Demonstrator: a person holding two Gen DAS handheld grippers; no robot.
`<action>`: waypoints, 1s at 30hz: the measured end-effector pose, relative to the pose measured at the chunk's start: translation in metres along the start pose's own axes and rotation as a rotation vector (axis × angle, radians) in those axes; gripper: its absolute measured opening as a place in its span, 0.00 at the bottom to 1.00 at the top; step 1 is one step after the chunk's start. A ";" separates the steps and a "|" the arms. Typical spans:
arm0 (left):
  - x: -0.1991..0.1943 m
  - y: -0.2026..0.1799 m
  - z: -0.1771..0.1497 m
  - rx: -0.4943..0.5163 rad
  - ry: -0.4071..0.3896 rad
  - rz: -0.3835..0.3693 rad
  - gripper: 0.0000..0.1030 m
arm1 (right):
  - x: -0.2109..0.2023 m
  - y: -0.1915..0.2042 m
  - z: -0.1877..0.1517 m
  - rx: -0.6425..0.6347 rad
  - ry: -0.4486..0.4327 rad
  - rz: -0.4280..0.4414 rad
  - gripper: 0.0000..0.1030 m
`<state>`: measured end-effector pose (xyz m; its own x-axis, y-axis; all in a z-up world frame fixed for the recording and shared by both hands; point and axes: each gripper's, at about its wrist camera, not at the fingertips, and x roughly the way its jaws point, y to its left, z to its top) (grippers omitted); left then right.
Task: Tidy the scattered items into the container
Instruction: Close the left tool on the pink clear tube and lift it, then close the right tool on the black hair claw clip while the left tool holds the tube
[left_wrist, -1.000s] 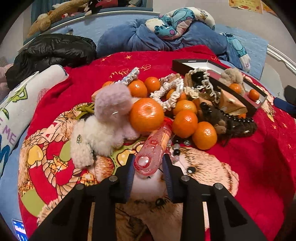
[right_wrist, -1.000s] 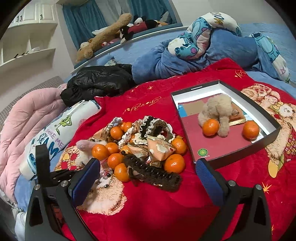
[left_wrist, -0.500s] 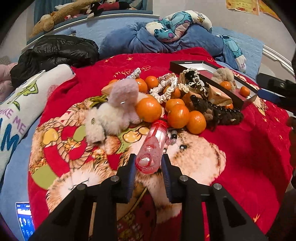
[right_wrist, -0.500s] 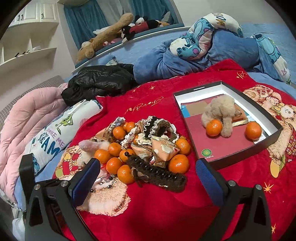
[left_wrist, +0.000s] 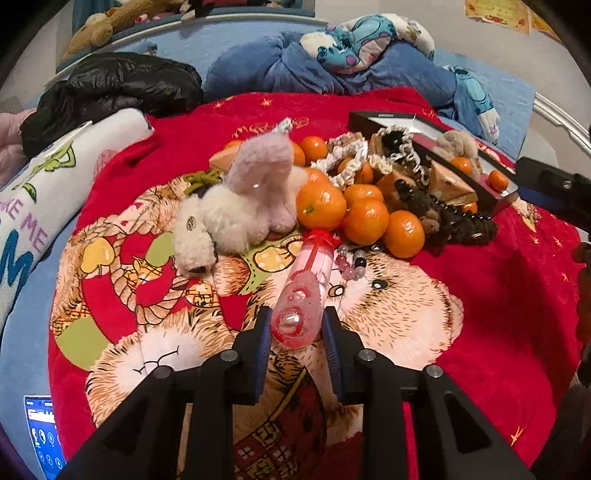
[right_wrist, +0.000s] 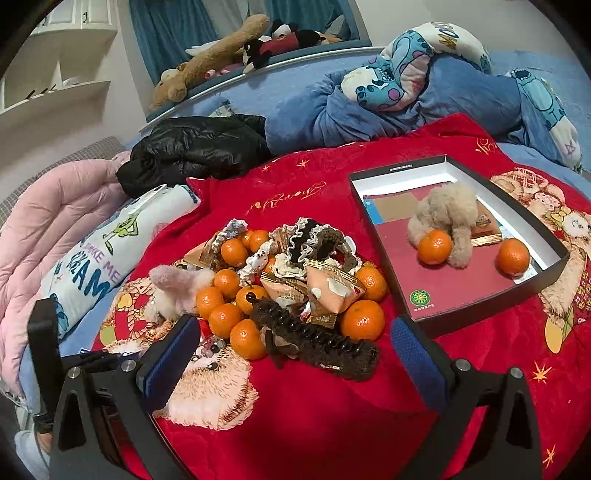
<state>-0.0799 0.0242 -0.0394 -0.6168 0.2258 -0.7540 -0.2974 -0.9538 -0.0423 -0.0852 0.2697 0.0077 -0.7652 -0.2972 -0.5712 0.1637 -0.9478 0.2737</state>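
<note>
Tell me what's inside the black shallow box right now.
Black shallow box holds a beige plush toy, two mandarins and a brown snack packet. The plush covers part of the packet and the floor beneath.

Under everything I see a red blanket (right_wrist: 332, 424) printed with cartoon bears, spread over a blue bed. A black puffer jacket (right_wrist: 195, 155) lies crumpled at its far edge, just beside a rolled white blanket (right_wrist: 99, 258) with cartoon lettering. Left of that bunches a pink quilt (right_wrist: 48, 221). Behind the red blanket sits a heap of blue bedding (right_wrist: 424, 99) with a cartoon print. Plush toys (right_wrist: 221, 48) line the ledge by blue curtains. A lit phone (left_wrist: 42, 435) lies at the bed's near left corner.
</note>
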 end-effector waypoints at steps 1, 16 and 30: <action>0.002 0.000 0.002 -0.003 0.009 0.007 0.27 | 0.000 0.000 0.000 0.001 0.000 0.004 1.00; 0.029 -0.012 0.016 0.012 0.036 0.070 0.28 | 0.018 -0.014 -0.010 0.032 0.091 0.004 1.00; 0.016 -0.008 0.009 -0.028 -0.010 0.073 0.29 | 0.036 -0.017 -0.019 -0.049 0.166 0.033 0.96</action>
<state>-0.0942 0.0373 -0.0449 -0.6435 0.1575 -0.7490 -0.2308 -0.9730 -0.0063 -0.1039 0.2732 -0.0318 -0.6461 -0.3399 -0.6834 0.2206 -0.9403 0.2591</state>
